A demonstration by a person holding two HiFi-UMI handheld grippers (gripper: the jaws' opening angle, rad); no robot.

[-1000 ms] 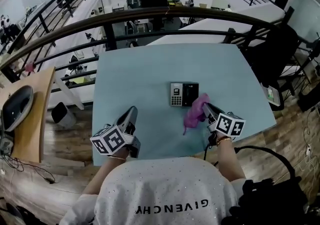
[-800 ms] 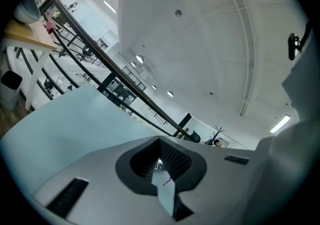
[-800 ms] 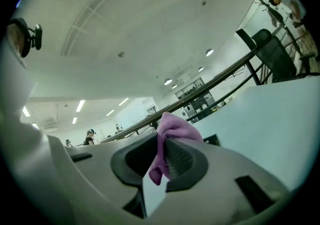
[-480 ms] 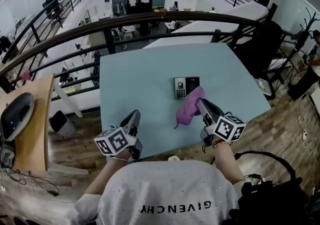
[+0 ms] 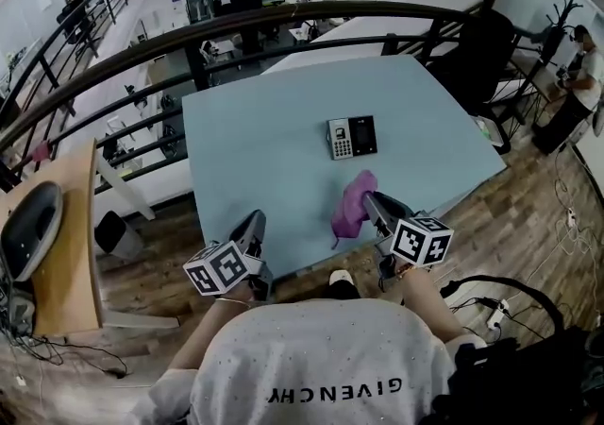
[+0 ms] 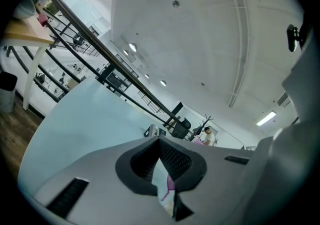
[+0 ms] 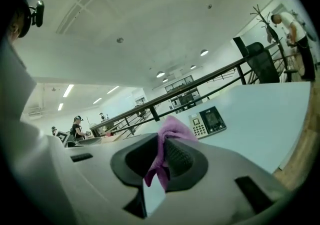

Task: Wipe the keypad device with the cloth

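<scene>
Both your grippers sit low, close before you.
Your left gripper (image 5: 252, 219) has its jaws pressed together, empty; your right gripper (image 5: 370, 201) pinches the cloth (image 5: 349, 205).

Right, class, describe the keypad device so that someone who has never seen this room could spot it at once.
Find the pale blue table beside the dark curved railing. Near its middle, beyond the pink cloth held in the right claw, lies the keypad device. It is a small flat rectangle: grey keypad half on the left, black half on the right.

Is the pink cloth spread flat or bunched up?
Bunched up: the cloth hangs crumpled, pinched in the shut jaws of the right gripper.
</scene>
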